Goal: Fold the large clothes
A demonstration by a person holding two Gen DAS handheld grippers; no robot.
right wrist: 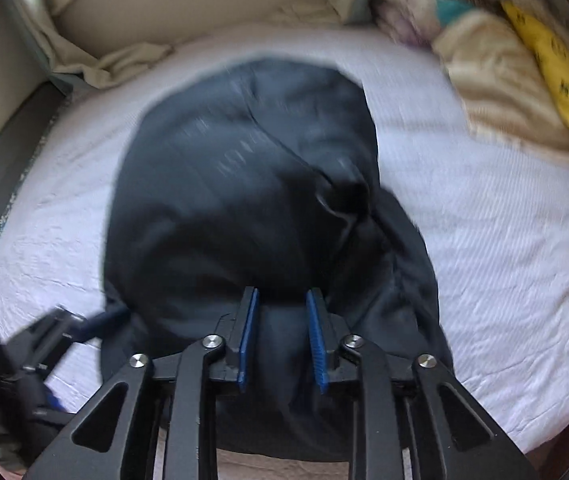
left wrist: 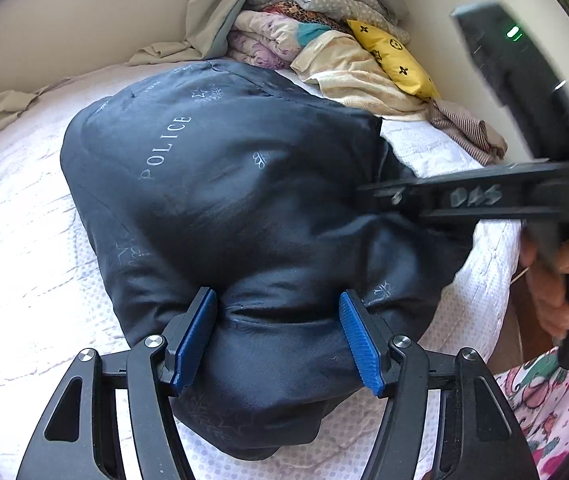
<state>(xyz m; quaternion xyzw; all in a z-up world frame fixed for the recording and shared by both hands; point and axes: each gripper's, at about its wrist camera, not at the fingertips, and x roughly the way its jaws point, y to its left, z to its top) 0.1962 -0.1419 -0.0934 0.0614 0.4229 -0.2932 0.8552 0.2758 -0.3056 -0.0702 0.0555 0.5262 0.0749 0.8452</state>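
Left wrist view. The dark garment, a smooth, faintly shiny navy fabric printed with pale stars and the word POLICE, is lying bunched in a rounded heap on the bed, which is wearing a white, finely ribbed quilted cover. The left gripper is pressing into the near edge of the heap; its ribbed blue pads are standing wide, with a thick bulge of cloth filling the gap and puckering at both pads, so it is gripping the garment. Behind the heap a pile of folded bedding, dotted grey, floral and cream, is sitting against the wall, with a yellow cushion leaning on its right side. A beige sheet is trailing along the far bed edge. The right gripper is crossing in from the right, blurred, its tips over the garment's right side; I cannot tell from here how its fingers are standing. A hand is clutching its handle, partly cut off by the frame.

Right wrist view. The whole frame is smearing with motion. The right gripper is hanging over the garment; its blue pads are standing narrowly apart with dark cloth seen between them, whether pinched or merely lying below I cannot tell. The left gripper is showing at lower left, blurred, its tip against the garment's edge. Bedding and cushion are only soft colour patches at upper right.
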